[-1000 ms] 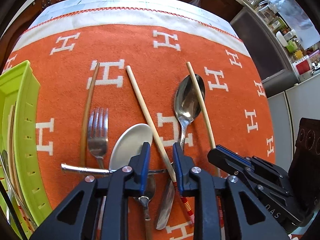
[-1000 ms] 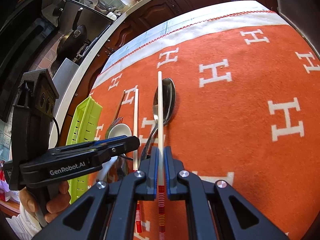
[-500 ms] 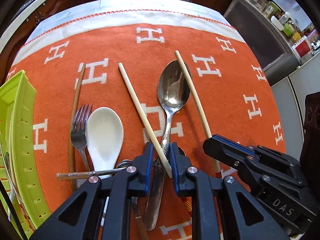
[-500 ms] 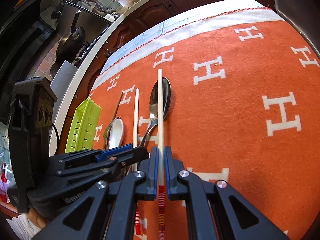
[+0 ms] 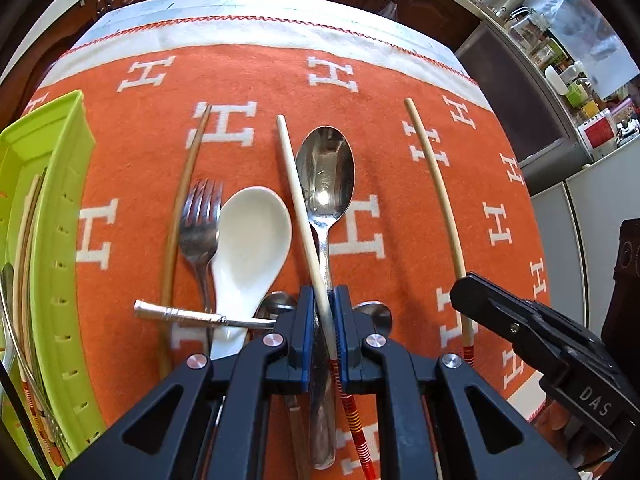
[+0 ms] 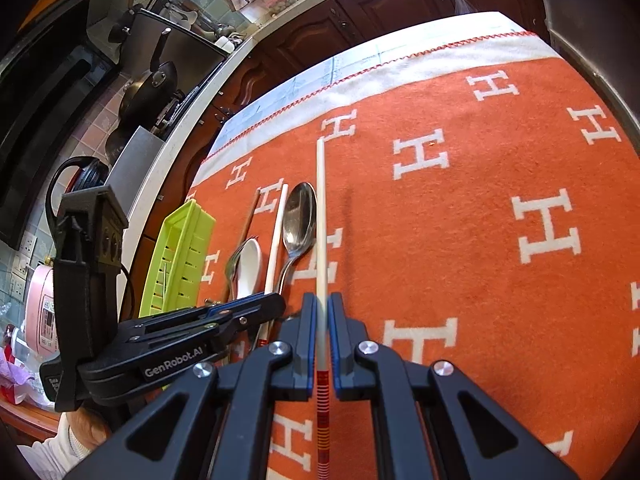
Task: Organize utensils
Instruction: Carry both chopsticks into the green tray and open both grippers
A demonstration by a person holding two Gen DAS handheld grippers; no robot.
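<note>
1. The orange cloth [image 5: 380, 80] over the worktop looks like woolly, matt fabric with a fuzzy nap, woven white H marks and a red-stitched white border.
2. The steel spoon [image 5: 326, 176] is polished metal, mirror-glossy; the fork [image 5: 200, 220] is duller, brushed-looking metal.
3. The white soup spoon [image 5: 252, 244] looks like glazed ceramic, smooth and shiny.
4. The pale chopsticks [image 5: 298, 208] look like smooth, matt wood or bamboo with red-and-yellow painted bands.
5. The green tray [image 5: 60, 184] at the worktop's left edge is smooth, slightly glossy plastic.
6. Each claw [image 6: 319, 320] is matt black plastic with blue pads and bright metal screws.

Left wrist: close, steeply down over orange cloth [image 5: 380, 80].
Right wrist: close, angled down.
Shared: metal spoon [image 5: 326, 176] [image 6: 299, 220], green tray [image 5: 44, 168] [image 6: 180, 256].
</note>
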